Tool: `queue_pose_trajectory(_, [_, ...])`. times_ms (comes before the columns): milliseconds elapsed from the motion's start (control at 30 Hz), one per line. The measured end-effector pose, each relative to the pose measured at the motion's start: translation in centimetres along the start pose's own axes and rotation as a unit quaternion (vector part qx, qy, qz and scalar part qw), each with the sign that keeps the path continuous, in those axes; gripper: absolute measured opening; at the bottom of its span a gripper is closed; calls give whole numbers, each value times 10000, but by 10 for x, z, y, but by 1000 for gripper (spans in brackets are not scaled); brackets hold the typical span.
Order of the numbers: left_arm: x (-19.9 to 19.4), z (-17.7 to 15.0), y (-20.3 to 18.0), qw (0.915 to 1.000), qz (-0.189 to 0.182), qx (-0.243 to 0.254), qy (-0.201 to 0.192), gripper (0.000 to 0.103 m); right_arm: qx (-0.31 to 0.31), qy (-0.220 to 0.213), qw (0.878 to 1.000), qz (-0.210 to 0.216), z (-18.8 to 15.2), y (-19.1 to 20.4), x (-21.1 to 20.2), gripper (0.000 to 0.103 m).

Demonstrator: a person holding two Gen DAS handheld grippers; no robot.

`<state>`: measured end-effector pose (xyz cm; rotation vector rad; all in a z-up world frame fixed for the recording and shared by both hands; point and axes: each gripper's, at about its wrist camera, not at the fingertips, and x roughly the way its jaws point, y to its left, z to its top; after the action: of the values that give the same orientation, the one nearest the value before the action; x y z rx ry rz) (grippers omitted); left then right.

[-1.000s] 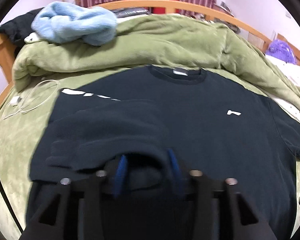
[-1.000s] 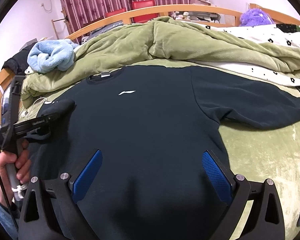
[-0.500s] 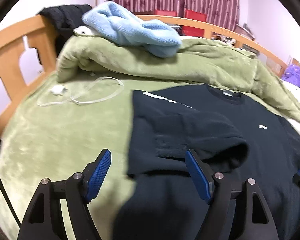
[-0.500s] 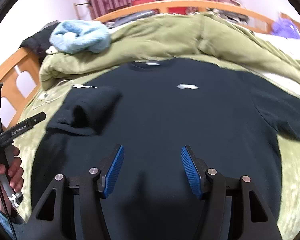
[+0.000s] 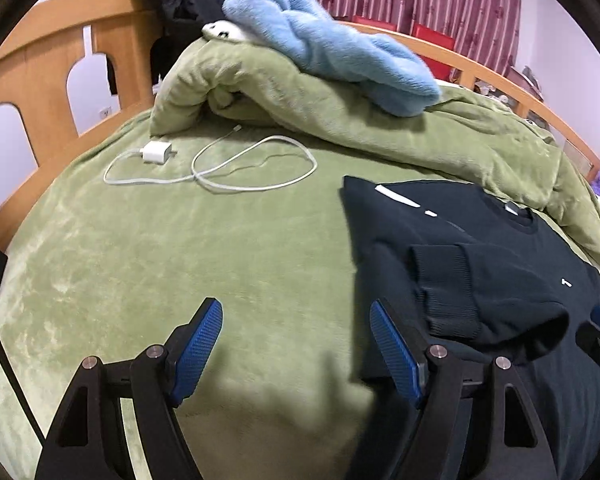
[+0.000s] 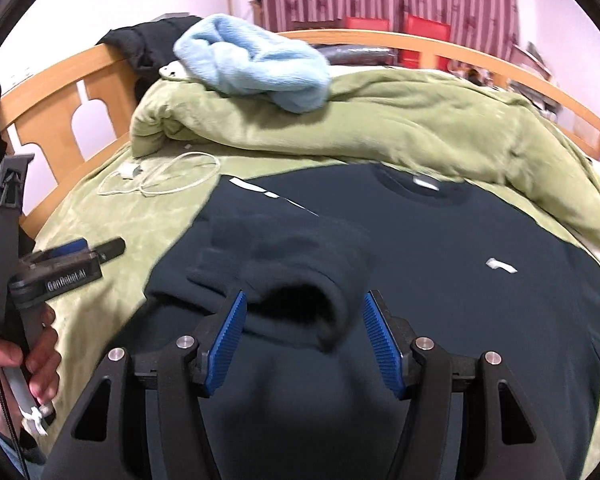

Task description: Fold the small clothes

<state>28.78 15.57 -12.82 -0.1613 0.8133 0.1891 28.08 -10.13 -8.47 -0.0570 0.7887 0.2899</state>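
Note:
A black sweatshirt [image 6: 440,280] lies front up on the green bed cover [image 5: 180,260]. Its left sleeve [image 5: 480,280] is folded in over the chest, cuff end [image 6: 300,292] gaping. My left gripper [image 5: 296,320] stands open over bare bed cover, just left of the sweatshirt's edge, with nothing between its fingers. It also shows in the right wrist view as the left gripper [image 6: 60,268], held by a hand. My right gripper [image 6: 303,308] hovers low over the sweatshirt, its jaws opening; the folded sleeve's cuff end lies between the fingertips, and the pads do not press on it.
A bunched green quilt [image 5: 340,112] runs along the back with a light blue fleece [image 5: 332,48] on top. A white charger and cable [image 5: 204,164] lie on the cover at left. A wooden bed rail [image 5: 60,60] carries a black garment [image 5: 164,0].
My left gripper let go of the sleeve, opened and moved left off the sweatshirt, leaving the sleeve folded on the chest. My right gripper narrowed and swung left to the folded sleeve.

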Motion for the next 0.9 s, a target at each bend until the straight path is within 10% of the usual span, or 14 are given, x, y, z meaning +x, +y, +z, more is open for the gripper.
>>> queue_pose_trajectory(633, [26,-1,18,9997,-74,-134,213,75,-620,789,9949,-27,-12,37,131,80])
queue_pose_trajectory(667, [26,-1,17,9996,-74,-138,219,75,-574,765,9954,-35,-10,36,132,78])
queue_pose_trajectory(767, [25,-1,15,9997,-80,-94,187,75,-593,692,9958,-97,-7,34,127,28])
queue_pose_trajectory(900, [21,-3,7,9999,-54,14,114,75,-399,428,9983,-54,0,17,100,19])
